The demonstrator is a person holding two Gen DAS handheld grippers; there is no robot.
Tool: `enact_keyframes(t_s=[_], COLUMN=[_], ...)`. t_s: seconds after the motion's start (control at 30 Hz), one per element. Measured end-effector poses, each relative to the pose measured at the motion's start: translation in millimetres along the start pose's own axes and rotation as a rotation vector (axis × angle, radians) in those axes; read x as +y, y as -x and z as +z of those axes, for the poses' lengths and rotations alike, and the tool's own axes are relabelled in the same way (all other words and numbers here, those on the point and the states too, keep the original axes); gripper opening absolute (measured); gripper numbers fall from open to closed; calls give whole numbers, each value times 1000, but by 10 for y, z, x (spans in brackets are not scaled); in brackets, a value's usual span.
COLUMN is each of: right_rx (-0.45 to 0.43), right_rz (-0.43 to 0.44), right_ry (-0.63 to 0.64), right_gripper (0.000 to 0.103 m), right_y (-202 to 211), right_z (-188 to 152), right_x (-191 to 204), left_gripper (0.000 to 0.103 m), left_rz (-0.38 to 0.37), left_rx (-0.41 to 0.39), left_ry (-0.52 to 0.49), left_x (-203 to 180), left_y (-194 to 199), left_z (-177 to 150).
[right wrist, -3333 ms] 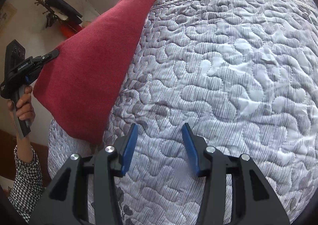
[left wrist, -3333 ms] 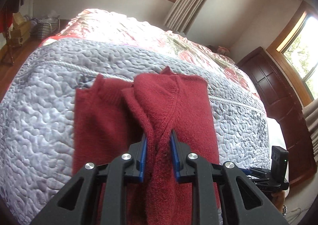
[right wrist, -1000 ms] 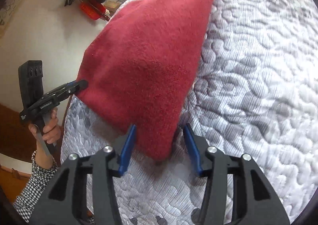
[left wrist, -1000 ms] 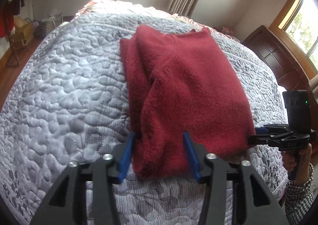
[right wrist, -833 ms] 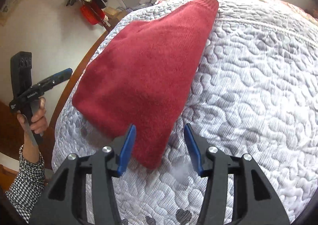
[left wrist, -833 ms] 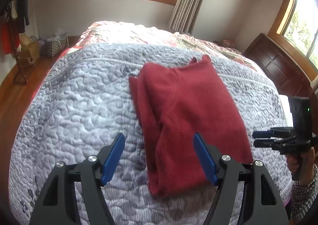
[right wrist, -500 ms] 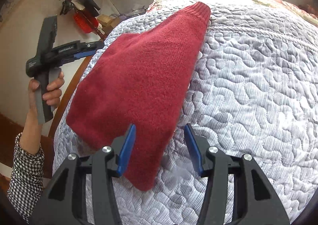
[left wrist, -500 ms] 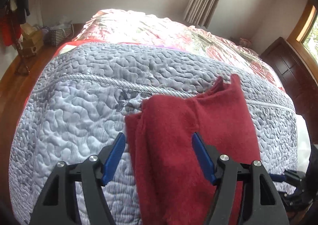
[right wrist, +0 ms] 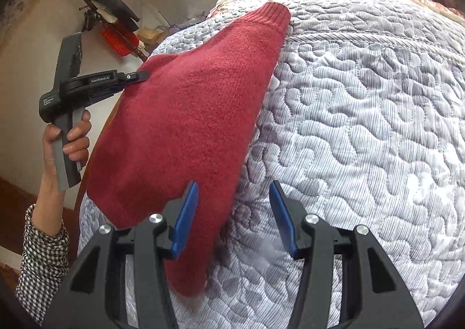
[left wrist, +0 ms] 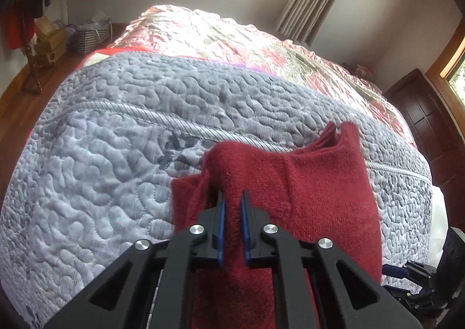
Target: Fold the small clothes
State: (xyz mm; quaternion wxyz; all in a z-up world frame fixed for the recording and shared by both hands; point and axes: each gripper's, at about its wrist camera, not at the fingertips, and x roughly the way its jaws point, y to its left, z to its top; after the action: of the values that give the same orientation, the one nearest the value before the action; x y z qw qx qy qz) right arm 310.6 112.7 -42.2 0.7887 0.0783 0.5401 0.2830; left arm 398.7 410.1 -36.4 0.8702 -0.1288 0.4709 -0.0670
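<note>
A dark red knitted sweater [left wrist: 314, 198] lies folded lengthwise on the grey quilt [left wrist: 101, 154]. My left gripper [left wrist: 232, 198] is shut on a raised fold at the sweater's left side. In the right wrist view the sweater [right wrist: 189, 113] stretches away to its ribbed hem [right wrist: 273, 13]. There the left gripper [right wrist: 142, 76] bites the far left edge, held by a hand [right wrist: 69, 140] in a checked sleeve. My right gripper [right wrist: 234, 195] is open over the sweater's near right edge, one finger above the cloth and one above the quilt [right wrist: 363, 140].
A red floral cover [left wrist: 232, 38] lies beyond the quilt. On the floor to the left stand a basket [left wrist: 93, 35] and a box [left wrist: 49, 44]. A dark wooden cabinet [left wrist: 430, 125] is at right. A coat rack [right wrist: 96, 9] stands by the wall.
My left gripper, open half a second ago, has moved in and shut on the sweater's left fold. The right gripper stays open near the sweater's near corner.
</note>
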Motion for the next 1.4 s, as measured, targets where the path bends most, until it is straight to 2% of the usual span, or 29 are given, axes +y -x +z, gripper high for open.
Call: enact_keyframes(t_s=[0.07, 0.2, 0.27, 0.3, 0.33, 0.37, 0.4, 0.5, 0.53, 0.57, 0.77, 0.93, 1.03, 1.1, 1.17, 1.33, 1.4], right_rx=[0, 7, 13, 14, 14, 14, 13, 1, -2, -4, 1, 31, 45, 54, 61, 79, 82], right_rz=[10, -13, -13, -17, -19, -20, -21, -10, -8, -5, 42, 67, 71, 94, 111, 126, 128], right_ry=[5, 11, 4, 7, 12, 18, 18, 25, 27, 26, -1, -8, -18, -34, -47, -71, -72], right_gripper=[52, 54, 54, 54, 54, 54, 54, 55, 56, 58, 64, 64, 66, 67, 68, 75, 76], right_y=[-26, -110, -131, -125, -115, -107, -90, -21, -6, -2, -66, -219, -317, -391, -464, -684, -752], right_z=[10, 42, 47, 51, 55, 64, 63, 88, 95, 98, 178, 260, 287, 308, 346, 447, 463], right_x=[23, 86, 106, 108, 114, 124, 120, 131, 135, 128, 96, 138, 139, 119, 101, 94, 115], left_gripper=[9, 13, 23, 25, 37, 61, 69, 77, 84, 86, 86, 86, 86, 84, 76, 76, 77], left_rz=[-21, 40, 29, 6, -6, 1, -4, -66, -85, -109, -284, -249, -285, -312, -348, -353, -325], left_rx=[-30, 95, 96, 95, 96, 99, 91, 86, 91, 101, 185, 247, 287, 279, 284, 288, 297], left_ry=[24, -6, -4, 8, 19, 31, 35, 8, 11, 17, 37, 28, 55, 57, 56, 22, -7], left_x=[80, 116, 128, 147, 169, 196, 223, 261, 276, 297, 283, 241, 304, 309, 263, 99, 4], left_y=[89, -253, -245, -202, -147, -78, 2, 246, 299, 332, 280, -33, -244, -276, -292, -382, -430], left_z=[13, -69, -99, -103, -112, -126, -153, -296, -348, -407, -630, -603, -602, -595, -593, -599, -617])
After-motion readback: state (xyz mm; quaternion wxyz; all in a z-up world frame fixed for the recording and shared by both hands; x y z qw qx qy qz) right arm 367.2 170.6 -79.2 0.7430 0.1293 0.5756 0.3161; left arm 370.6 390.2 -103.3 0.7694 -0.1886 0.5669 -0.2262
